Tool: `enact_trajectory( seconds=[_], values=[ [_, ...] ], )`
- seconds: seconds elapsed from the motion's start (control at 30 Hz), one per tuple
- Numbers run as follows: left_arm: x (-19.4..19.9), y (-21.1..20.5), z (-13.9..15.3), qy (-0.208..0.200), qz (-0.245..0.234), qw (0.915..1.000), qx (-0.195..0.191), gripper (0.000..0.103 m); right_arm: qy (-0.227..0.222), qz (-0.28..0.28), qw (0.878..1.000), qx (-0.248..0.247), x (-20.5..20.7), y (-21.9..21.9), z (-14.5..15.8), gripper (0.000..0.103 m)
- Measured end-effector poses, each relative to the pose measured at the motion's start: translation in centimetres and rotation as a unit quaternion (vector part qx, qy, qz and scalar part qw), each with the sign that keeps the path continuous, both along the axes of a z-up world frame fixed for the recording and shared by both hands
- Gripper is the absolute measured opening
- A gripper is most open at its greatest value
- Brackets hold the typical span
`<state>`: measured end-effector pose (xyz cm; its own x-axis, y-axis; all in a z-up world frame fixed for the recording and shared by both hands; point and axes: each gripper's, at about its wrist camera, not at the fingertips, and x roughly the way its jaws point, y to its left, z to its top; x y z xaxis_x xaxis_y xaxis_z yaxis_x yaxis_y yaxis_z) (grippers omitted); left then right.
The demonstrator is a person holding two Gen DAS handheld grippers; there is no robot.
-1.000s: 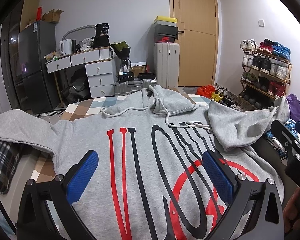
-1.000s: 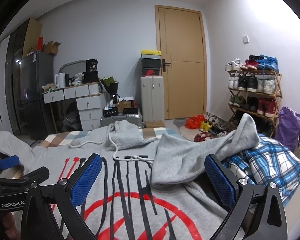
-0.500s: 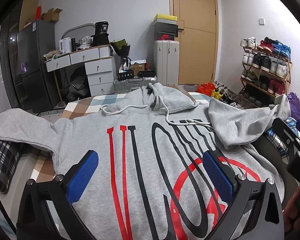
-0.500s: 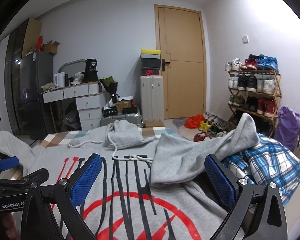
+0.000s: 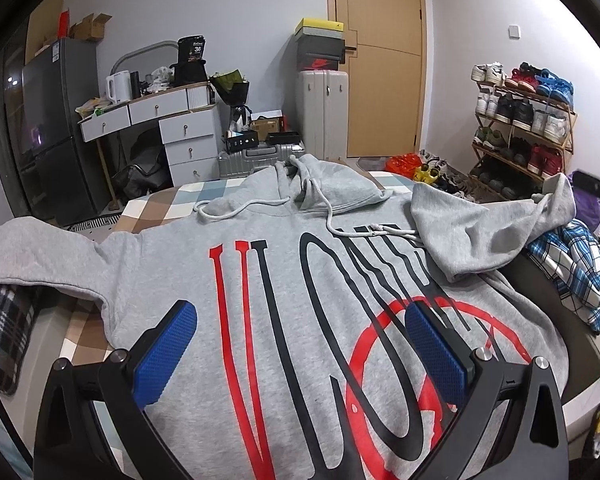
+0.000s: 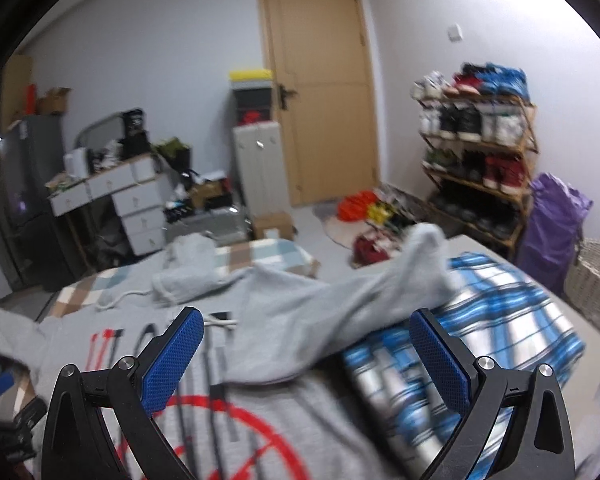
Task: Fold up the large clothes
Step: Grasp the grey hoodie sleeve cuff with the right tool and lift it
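Across the bed the hoodie lies face-up, unfolded; both grippers gape empty, so a sleeve needs grasping next.

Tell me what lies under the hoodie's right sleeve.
The sleeve is folded in over the hoodie chest, covering the end of the printed lettering. Its cuff end rests on a blue plaid blanket. What else lies beneath is hidden.

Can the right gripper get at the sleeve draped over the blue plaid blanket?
Probably yes: the right gripper is open and the sleeve lies uncovered ahead of its fingers, across the blue plaid blanket.
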<state>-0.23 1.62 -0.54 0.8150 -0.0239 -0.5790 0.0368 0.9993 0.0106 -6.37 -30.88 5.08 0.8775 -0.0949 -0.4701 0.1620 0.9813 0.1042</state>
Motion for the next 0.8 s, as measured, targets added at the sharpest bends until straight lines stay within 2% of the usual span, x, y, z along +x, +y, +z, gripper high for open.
enact_trajectory(
  seconds=[0.13, 0.33, 0.43, 0.57, 0.6, 0.67, 0.7, 0.73, 0.8],
  values=[
    [0.2, 0.0, -0.2, 0.007, -0.004, 1.0000, -0.002, 0.102, 0.062, -0.019, 0.997, 0.041, 3.2, -5.2, 1.2, 0.103],
    [0.5, -0.5, -0.7, 0.023, -0.015, 0.9996, 0.004, 0.102, 0.138, -0.052, 0.981, 0.124, 7.4, -11.2, 0.9, 0.103],
    [0.5, -0.8, -0.8, 0.026, -0.019, 0.9994, 0.011, 0.102, 0.176, -0.065, 0.974, 0.130, 9.8, -12.5, 0.1, 0.103],
    [0.5, -1.1, -0.9, 0.029, -0.025, 0.9991, 0.019, 0.102, 0.221, -0.080, 0.970, 0.068, 13.2, -12.4, -0.6, 0.102],
    [0.4, -1.2, -0.9, 0.029, -0.025, 0.9990, 0.022, 0.102, 0.245, -0.081, 0.966, 0.022, 14.4, -11.8, -0.9, 0.102],
    [0.4, -1.4, -1.0, 0.028, -0.027, 0.9988, 0.030, 0.102, 0.287, -0.064, 0.954, -0.049, 16.2, -10.8, -1.5, 0.098],
    [0.4, -1.5, -1.0, 0.027, -0.028, 0.9986, 0.034, 0.102, 0.309, -0.058, 0.945, -0.086, 17.0, -10.3, -2.0, 0.091],
    [0.4, -1.6, -1.1, 0.027, -0.029, 0.9985, 0.038, 0.102, 0.334, -0.053, 0.935, -0.109, 17.6, -10.0, -2.8, 0.089],
    [0.5, -1.7, -1.3, 0.028, -0.030, 0.9981, 0.045, 0.102, 0.364, -0.049, 0.922, -0.125, 18.4, -9.9, -3.8, 0.083]
  ],
)
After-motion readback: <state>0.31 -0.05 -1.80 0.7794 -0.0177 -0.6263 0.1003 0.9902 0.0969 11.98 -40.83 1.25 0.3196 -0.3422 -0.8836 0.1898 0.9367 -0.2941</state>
